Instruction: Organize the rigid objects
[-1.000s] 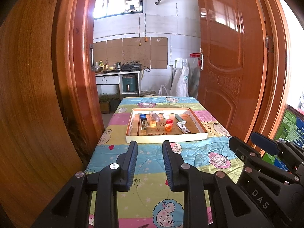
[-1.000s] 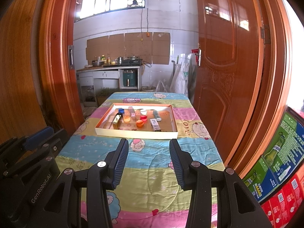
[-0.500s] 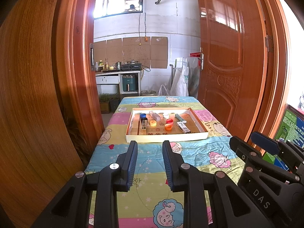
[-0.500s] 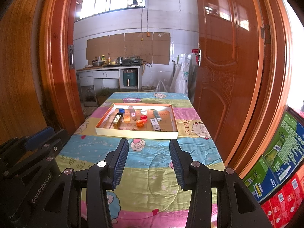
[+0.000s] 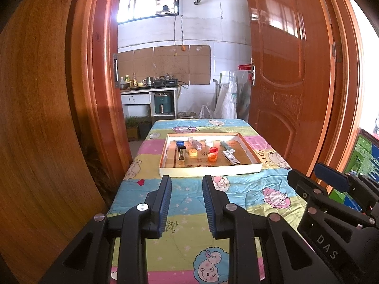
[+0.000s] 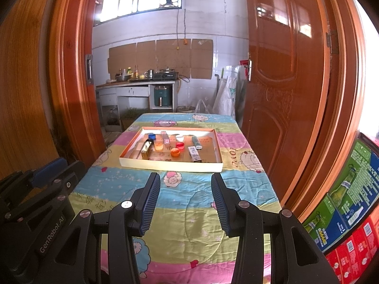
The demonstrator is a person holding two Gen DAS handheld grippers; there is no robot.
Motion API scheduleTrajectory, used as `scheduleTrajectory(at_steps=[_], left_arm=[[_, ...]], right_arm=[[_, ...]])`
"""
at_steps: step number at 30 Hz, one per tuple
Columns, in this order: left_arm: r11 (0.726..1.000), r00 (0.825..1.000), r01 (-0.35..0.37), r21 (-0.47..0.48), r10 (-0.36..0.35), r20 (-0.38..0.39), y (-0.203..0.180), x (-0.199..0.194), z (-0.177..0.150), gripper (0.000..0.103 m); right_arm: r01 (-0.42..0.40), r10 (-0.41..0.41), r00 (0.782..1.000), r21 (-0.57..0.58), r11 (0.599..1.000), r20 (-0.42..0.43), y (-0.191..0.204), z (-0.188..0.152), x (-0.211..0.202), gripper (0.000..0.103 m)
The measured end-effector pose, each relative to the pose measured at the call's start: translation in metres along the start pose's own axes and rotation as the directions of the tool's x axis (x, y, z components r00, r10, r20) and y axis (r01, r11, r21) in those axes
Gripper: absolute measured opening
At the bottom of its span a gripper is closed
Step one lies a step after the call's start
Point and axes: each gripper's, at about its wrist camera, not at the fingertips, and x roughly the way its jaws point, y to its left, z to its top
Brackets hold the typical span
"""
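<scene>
On the table's cartoon-print cloth (image 5: 239,184) sits a shallow cardboard tray (image 5: 210,171), well beyond both grippers. It holds the small rigid items — a blue cap (image 6: 151,136), a red cap (image 6: 180,145), an orange cap (image 6: 175,152), a white cap (image 6: 179,137) and a white box (image 6: 194,153). The left gripper (image 5: 187,189) hovers over the near cloth, jaws apart by a narrow gap, nothing between them. The right gripper (image 6: 185,188) hovers beside it, jaws wider — also empty.
</scene>
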Motion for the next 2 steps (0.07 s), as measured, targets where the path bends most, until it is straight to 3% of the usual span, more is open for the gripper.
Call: scheduleTrajectory(at_steps=[2], left_arm=[[1.000, 1.000, 0.004, 0.001, -0.004, 0.001, 0.0001, -0.0007, -0.0002, 0.027]], right_arm=[[-0.001, 0.001, 1.000, -0.001, 1.000, -0.001, 0.0017, -0.0009, 0.0001, 0.046]])
